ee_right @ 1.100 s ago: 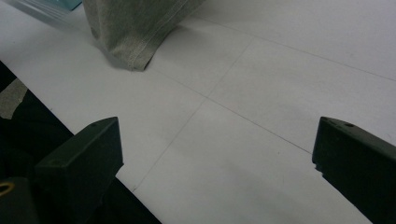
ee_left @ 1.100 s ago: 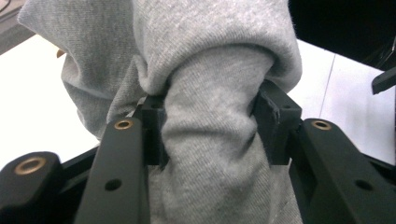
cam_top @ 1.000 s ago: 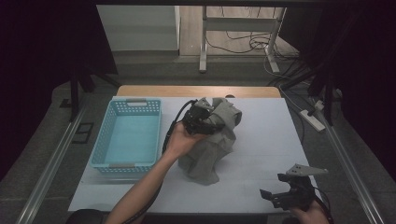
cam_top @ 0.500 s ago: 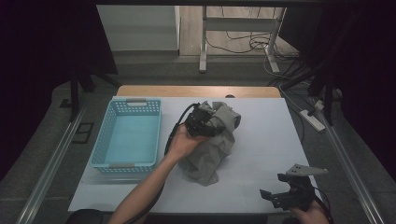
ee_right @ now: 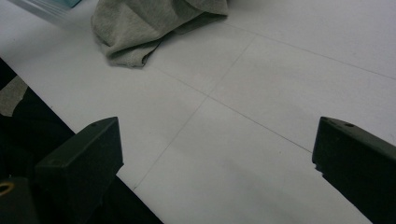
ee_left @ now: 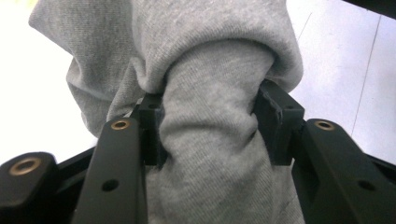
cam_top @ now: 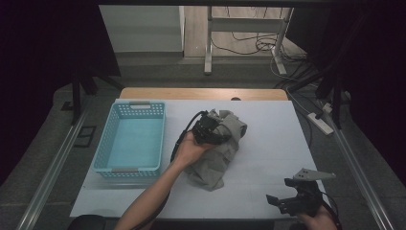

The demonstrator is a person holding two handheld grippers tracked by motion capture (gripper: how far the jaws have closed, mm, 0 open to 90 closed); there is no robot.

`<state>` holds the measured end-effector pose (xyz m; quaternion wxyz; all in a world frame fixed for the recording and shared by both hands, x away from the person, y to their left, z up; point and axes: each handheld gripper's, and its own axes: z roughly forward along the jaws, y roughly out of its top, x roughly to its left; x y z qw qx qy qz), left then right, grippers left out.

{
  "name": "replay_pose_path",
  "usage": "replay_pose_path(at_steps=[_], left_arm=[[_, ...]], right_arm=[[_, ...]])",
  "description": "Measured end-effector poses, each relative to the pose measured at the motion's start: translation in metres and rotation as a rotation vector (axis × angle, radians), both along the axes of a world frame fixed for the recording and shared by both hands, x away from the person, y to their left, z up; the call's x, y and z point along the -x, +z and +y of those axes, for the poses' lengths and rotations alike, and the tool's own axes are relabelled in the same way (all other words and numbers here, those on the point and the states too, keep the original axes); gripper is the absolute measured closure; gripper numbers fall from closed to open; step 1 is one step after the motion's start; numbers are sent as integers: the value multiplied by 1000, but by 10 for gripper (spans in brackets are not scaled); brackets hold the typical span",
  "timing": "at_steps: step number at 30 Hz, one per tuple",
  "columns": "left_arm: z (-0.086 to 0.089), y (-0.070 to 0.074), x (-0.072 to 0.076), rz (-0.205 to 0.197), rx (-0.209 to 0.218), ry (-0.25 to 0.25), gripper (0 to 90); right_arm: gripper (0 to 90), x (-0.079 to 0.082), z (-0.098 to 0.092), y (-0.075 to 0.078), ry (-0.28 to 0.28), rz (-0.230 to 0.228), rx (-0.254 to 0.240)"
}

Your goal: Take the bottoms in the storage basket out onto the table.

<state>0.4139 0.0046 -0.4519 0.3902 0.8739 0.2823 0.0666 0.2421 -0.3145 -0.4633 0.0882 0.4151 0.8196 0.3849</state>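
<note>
A crumpled grey garment (cam_top: 218, 160) lies near the middle of the white table (cam_top: 273, 139). In the high view my left gripper (cam_top: 210, 128) sits on the garment's upper part, held by a hand coming from below. The left gripper view shows my left gripper (ee_left: 210, 128) shut on a thick fold of the grey garment (ee_left: 210, 70), with both pads pressing into the cloth. My right gripper (cam_top: 282, 192) rests at the table's front right, apart from the garment. Its jaws stand wide open over bare table in the right gripper view (ee_right: 215, 154), with the garment (ee_right: 140, 28) farther off.
A light blue plastic basket (cam_top: 140, 104) stands on the left of the table with nothing in it. Beyond the table's far wooden edge (cam_top: 201, 93) are a desk frame and cables on the floor. A power strip (cam_top: 320, 122) lies off the right side.
My left hand has sunk a little with the garment still in the gripper, so the bundle sits lower on the table. The right gripper has not moved.
</note>
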Motion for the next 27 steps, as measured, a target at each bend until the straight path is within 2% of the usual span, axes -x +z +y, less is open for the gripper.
replay_pose_path(at_steps=[7, 13, 21, 27], left_arm=[[0, -13, -3, 34, -5, 11, 516], [1, -20, -5, 38, 5, 15, 511], [4, -30, -9, 65, 21, 30, 495], [5, -36, -11, 74, 16, 30, 467]], right_arm=[[22, 0, 0, 0, 5, 4, 3], [22, 0, 0, 0, 5, 7, 5], [22, 0, 0, 0, 5, 8, 6], [22, 0, 0, 0, 2, 7, 2]])
